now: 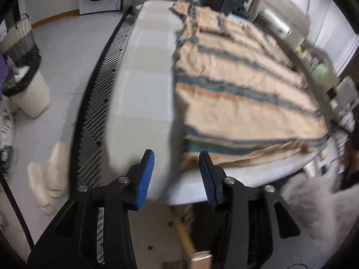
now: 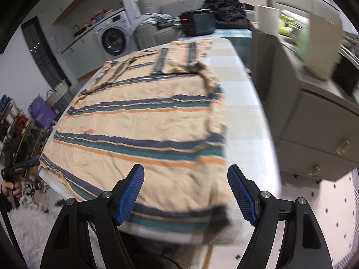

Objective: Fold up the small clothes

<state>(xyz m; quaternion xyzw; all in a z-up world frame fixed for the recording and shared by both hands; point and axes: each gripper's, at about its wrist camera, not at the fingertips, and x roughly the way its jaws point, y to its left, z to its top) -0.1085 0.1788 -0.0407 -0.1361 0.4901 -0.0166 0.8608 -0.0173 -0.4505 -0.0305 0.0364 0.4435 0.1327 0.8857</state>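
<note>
Two open tongs over a striped shirt spread on the bench.

Left tongs hang above the bench's near edge with their blue pads apart and nothing between them, just beside the shirt's near left corner; no earlier picture is given. Right tongs stand wider, their pads also empty, above the shirt's hem at the near edge. The shirt is beige with blue, teal and orange stripes and lies flat along the bench, a sleeve folded in toward the far end, a bare checked strip of cloth left along each long edge. At the bench's far end sits a black box with a red display. A washer stands well beyond the far left corner.
</note>
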